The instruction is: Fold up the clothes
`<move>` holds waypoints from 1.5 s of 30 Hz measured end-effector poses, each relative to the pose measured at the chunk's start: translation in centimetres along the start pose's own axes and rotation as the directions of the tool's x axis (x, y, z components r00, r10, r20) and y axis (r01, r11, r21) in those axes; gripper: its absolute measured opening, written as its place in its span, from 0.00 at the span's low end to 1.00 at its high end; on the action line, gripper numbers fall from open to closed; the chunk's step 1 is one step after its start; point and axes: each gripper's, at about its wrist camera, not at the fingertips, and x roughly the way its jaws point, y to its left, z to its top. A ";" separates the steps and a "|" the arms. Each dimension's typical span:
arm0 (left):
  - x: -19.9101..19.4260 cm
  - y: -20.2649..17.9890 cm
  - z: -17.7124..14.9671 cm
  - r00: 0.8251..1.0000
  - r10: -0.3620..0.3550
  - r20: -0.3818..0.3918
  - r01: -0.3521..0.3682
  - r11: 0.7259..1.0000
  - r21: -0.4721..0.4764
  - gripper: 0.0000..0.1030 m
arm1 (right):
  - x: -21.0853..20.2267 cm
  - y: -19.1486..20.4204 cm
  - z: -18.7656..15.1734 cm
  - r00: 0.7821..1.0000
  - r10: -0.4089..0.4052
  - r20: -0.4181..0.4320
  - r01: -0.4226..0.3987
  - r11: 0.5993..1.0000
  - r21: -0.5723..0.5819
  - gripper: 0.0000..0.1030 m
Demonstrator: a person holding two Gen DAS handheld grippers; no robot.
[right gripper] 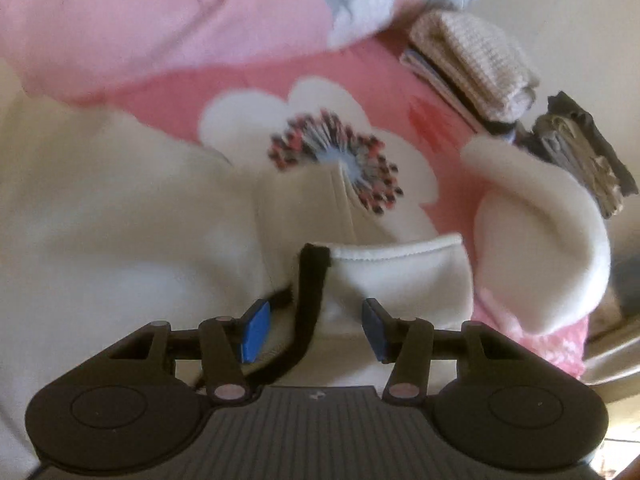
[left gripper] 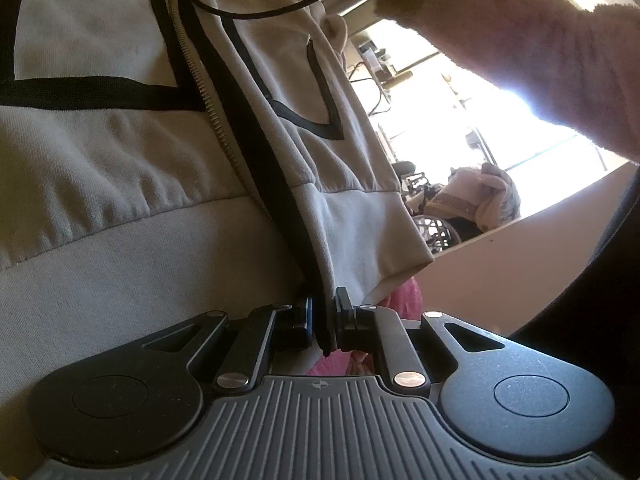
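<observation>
Jaws of left gripper [left gripper: 323, 322] clamp the black zipper edge of the cream zip-up fleece jacket [left gripper: 120, 184]. Right gripper [right gripper: 316, 330] is half-open, empty; black-trimmed hem corner [right gripper: 316, 258] at its 12 o'clock, trim running 6–12, nearer right.

Jacket [left gripper: 120, 160] matt cream fleece (black trim); folded pile [right gripper: 476, 68] knit, seemingly.

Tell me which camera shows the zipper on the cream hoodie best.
The left wrist view: the zipper runs in sharp focus down the cream hoodie. The right wrist view shows only the hoodie's black-edged hem corner, blurred, no teeth visible.
</observation>
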 end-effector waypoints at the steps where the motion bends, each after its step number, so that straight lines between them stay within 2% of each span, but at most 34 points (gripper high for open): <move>1: 0.0 0.0 0.0 1.000 0.002 0.001 -0.002 1.000 0.001 0.11 | 0.8 0.0 -0.2 1.000 -0.009 -0.009 0.009 1.000 0.000 0.48; 4: 0.0 -0.1 -0.1 1.000 0.006 0.004 -0.006 1.000 0.001 0.11 | 2.3 -0.3 -1.1 1.000 -0.003 -0.009 0.003 1.000 0.015 0.38; 6: -0.1 -0.1 -0.1 1.000 0.007 0.006 -0.007 1.000 0.001 0.11 | 2.1 -0.9 -1.4 1.000 0.015 0.016 -0.016 0.998 0.054 0.26; 8: -0.1 -0.1 -0.1 1.000 0.006 0.006 -0.006 1.000 0.001 0.11 | 1.5 -1.4 -1.8 0.999 0.024 0.041 -0.028 0.996 0.090 0.20; 11: -0.1 -0.1 -0.1 1.000 0.004 0.005 -0.004 1.000 0.000 0.11 | -0.1 -2.4 -2.3 0.995 0.031 0.098 -0.046 0.987 0.155 0.17; 14: -0.1 -0.1 -0.1 1.000 0.002 0.004 -0.002 1.000 0.000 0.11 | -2.4 -3.5 -2.7 0.982 0.053 0.183 -0.095 0.969 0.227 0.17; 16: -0.1 0.0 -0.1 1.000 0.001 0.004 -0.001 1.000 -0.001 0.11 | -3.6 -3.5 -2.7 0.965 0.067 0.254 -0.126 0.967 0.220 0.17; 18: -0.1 0.0 -0.1 1.000 -0.001 0.003 0.001 1.000 -0.001 0.11 | -3.7 -3.1 -2.2 0.953 0.087 0.290 -0.146 0.971 0.188 0.17; 24: 0.0 -0.1 0.0 1.000 0.006 0.002 -0.006 1.000 -0.005 0.11 | 2.0 -0.2 -0.6 0.975 0.066 0.212 -0.078 0.996 0.046 0.24; 27: 0.1 -0.1 0.0 1.000 0.011 0.000 -0.011 1.000 -0.009 0.11 | 4.0 -0.6 -0.2 0.975 0.086 0.206 -0.106 0.990 0.090 0.29; 30: 0.1 -0.3 0.0 1.000 0.016 -0.003 -0.016 1.000 -0.005 0.11 | 3.5 -2.2 0.5 0.975 0.109 0.194 -0.143 0.975 0.172 0.41; 31: 0.1 -0.3 0.0 1.000 0.016 -0.003 -0.016 1.000 -0.005 0.11 | 3.1 -2.8 0.5 0.974 0.115 0.195 -0.154 0.967 0.201 0.42; 33: 0.2 -0.3 0.1 1.000 0.016 -0.004 -0.016 1.000 -0.004 0.11 | 1.4 -4.5 0.0 0.966 0.105 0.236 -0.169 0.948 0.269 0.54; 34: 0.2 -0.4 0.1 1.000 0.016 -0.004 -0.016 1.000 -0.004 0.11 | 0.1 -5.5 -0.6 0.959 0.097 0.265 -0.180 0.934 0.308 0.56; 40: 0.2 -0.8 0.0 1.000 0.027 0.004 -0.027 1.000 0.004 0.11 | -10.6 -10.4 -6.5 0.915 0.001 0.405 -0.194 0.879 0.436 0.57; 45: 0.1 -1.1 -0.1 0.999 0.040 0.020 -0.040 0.999 -0.002 0.11 | -20.0 -10.9 -13.0 0.877 -0.019 0.481 -0.242 0.845 0.476 0.57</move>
